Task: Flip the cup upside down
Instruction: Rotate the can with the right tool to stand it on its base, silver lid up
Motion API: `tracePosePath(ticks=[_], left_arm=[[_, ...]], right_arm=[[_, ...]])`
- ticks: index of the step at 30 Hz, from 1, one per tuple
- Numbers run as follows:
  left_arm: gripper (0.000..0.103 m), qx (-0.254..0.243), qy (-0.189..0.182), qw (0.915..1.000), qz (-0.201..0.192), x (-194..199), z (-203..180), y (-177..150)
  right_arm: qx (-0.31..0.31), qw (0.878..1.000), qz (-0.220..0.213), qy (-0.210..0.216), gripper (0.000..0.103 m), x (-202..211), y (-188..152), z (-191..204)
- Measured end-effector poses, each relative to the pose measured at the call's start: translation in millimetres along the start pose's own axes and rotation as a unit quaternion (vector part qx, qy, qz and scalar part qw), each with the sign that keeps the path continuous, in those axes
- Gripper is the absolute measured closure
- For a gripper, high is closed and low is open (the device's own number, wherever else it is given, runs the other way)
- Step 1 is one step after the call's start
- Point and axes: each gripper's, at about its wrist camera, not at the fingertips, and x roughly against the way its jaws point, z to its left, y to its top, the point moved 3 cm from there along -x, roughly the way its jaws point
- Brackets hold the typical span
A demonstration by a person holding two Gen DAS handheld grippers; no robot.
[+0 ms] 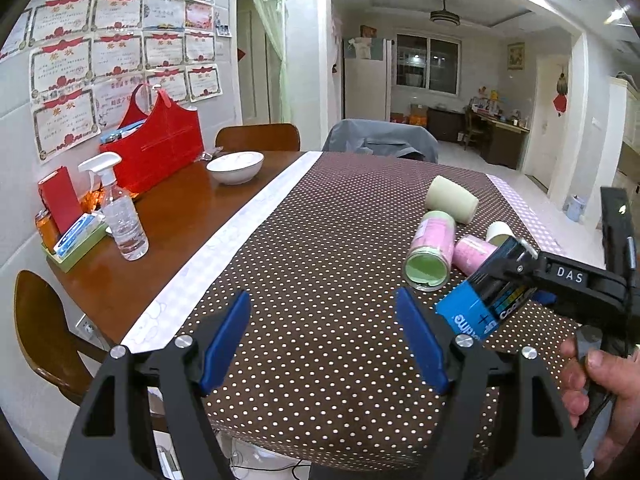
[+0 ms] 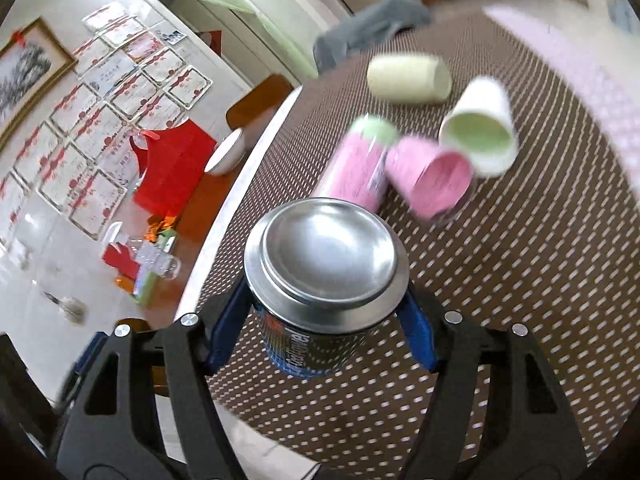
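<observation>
My right gripper (image 2: 326,320) is shut on a blue and black metal cup (image 2: 320,280) and holds it tilted above the dotted tablecloth, its silver base facing the camera. In the left wrist view the same cup (image 1: 478,300) hangs in the right gripper (image 1: 516,276) at the right. My left gripper (image 1: 322,340) is open and empty above the cloth's near part. Several other cups lie on their sides: a pink one with a green inside (image 1: 430,254), a pink one (image 2: 434,178), a cream one (image 1: 452,199) and a white one with a green inside (image 2: 480,136).
A brown dotted cloth (image 1: 320,240) covers the table's right part. On the bare wood at left stand a white bowl (image 1: 236,166), a spray bottle (image 1: 120,216), a red bag (image 1: 160,148) and a green tray (image 1: 76,248). Chairs stand around the table.
</observation>
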Motion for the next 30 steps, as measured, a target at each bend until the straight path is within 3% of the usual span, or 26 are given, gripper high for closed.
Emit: tracePosePath(ticks=[7,11,24,27,30], left_arm=[[0.029,-0.008,-0.006,1.0000,0.001,2.5,-12.5,-0.5],[0.029,-0.007,-0.009,0.9999,0.001,3.2,-15.9,-0.4],[0.029,-0.008,-0.013,0.9999,0.001,5.7,-21.2,-0.7],[0.029,-0.009,-0.013,0.9999,0.001,6.9,-23.5,-1.5],[0.029,-0.010,-0.015,0.9998,0.001,7.5,-26.0,-1.3]], right_arm=[[0.118,0.989,-0.038,-0.086,0.035,13.0,-0.1,17.3],[0.169,0.978,-0.034,-0.115,0.035,9.6,-6.0,22.3],[0.230,0.961,0.015,-0.153,0.034,-22.3,-27.8,20.8],[0.216,0.967,0.012,-0.138,0.020,-18.6,-28.0,17.9],[0.216,0.967,0.003,-0.135,0.012,-11.6,-27.9,22.5]])
